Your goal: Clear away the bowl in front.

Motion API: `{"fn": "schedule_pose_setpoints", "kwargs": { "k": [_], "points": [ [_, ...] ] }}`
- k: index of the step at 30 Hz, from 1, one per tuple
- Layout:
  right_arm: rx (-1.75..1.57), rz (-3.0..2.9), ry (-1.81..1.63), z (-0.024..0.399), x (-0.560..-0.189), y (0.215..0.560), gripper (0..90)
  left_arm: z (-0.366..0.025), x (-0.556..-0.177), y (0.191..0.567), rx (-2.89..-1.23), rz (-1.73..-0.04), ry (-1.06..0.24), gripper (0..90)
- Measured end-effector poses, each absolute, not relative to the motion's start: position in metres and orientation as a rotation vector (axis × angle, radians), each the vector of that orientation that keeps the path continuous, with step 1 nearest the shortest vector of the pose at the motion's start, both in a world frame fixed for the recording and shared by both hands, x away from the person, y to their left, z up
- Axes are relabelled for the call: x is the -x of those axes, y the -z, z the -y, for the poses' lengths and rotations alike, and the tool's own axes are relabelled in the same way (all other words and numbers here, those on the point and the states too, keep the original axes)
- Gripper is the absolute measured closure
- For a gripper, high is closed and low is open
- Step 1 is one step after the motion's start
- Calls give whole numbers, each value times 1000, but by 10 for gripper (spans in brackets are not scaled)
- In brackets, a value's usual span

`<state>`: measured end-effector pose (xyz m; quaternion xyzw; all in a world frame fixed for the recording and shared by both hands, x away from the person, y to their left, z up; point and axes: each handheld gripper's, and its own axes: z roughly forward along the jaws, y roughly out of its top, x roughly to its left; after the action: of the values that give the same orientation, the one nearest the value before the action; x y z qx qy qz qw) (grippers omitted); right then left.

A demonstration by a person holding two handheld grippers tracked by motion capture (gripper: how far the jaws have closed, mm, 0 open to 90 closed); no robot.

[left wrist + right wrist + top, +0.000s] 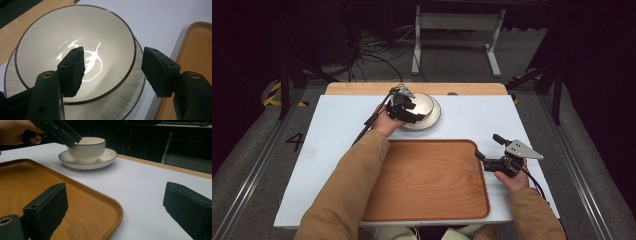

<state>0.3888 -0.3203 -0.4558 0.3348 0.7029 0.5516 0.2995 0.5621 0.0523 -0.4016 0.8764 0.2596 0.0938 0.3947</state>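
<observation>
High view | left hand-held gripper (pixel 412 106) spread — straddling bowl (pixel 75 52) rim | right hand-held gripper (pixel 488 148) spread — tray (pixel 432 200) corner

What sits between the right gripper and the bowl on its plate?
Nothing but bare white tabletop and the wooden tray's corner lie between the right gripper and the bowl, per the right gripper view.

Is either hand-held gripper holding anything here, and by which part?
Nothing held. Left hand-held gripper is open astride the bowl rim; right hand-held gripper is open.
</observation>
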Motion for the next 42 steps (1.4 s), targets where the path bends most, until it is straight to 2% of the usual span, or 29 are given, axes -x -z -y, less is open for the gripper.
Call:
{"fn": "schedule_pose_setpoints", "kwargs": {
  "k": [4,9,14,29,36,42],
  "points": [
    [-890,-1866,-1465,320,-389,456,60,-54,-565,403,-2209,-697,-215,359],
    [-890,-1866,-1465,320,-389,456,62,-51,-568,405,-2215,-708,-163,415],
    [-893,-1864,-1466,320,-389,456,61,-42,-569,405,-2268,-677,-179,453],
    [-891,-1863,-1466,320,-389,456,59,-25,-571,412,-2401,-615,-190,640],
    [-890,-1864,-1467,320,-389,456,59,-17,-569,409,-2444,-567,-205,783],
    [-890,-1863,-1469,321,-389,456,59,-14,-569,409,-2462,-569,-212,792]
  ]
}}
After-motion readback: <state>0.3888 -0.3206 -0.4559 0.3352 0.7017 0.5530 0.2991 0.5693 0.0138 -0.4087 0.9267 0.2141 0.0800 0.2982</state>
